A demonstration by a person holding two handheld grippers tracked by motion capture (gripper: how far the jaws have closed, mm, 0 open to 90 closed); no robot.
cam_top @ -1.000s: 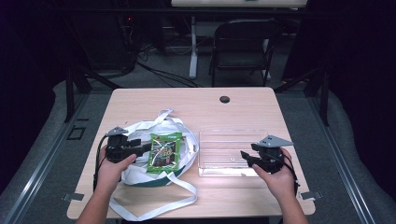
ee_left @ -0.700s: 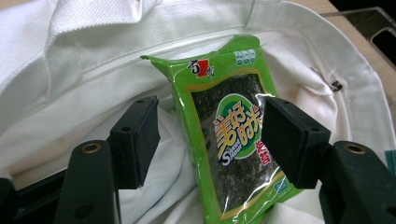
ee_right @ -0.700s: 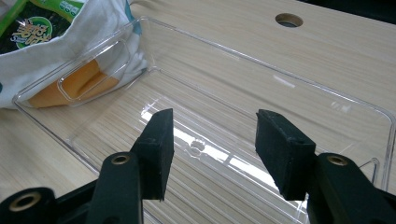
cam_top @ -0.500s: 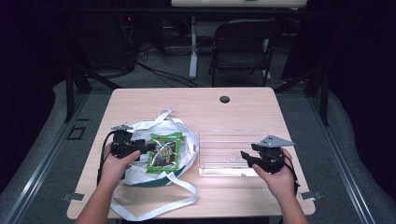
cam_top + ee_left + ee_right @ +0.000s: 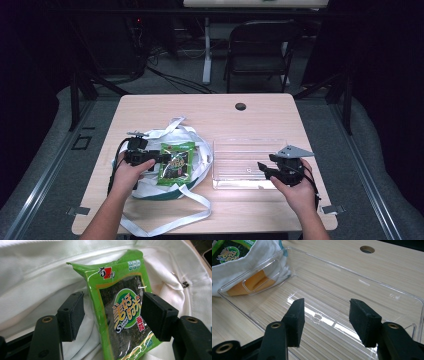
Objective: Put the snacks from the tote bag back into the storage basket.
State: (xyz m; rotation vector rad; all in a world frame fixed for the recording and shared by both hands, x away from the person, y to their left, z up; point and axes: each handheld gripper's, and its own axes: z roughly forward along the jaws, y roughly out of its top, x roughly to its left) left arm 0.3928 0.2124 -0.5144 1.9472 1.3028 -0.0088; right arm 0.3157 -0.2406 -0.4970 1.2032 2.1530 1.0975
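The snack packet (image 5: pixel 122 315) hides the white bag (image 5: pixel 37 277) cloth behind it; the packet's lower end runs off the left gripper view's bottom edge.

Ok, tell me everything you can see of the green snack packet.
The seaweed snack packet is a flat, glossy green pouch with a dark window, a round logo and Chinese lettering. It lies face up on the white cloth bag, sealed edge crinkled. The left gripper straddles it, jaws open, not clearly gripping.
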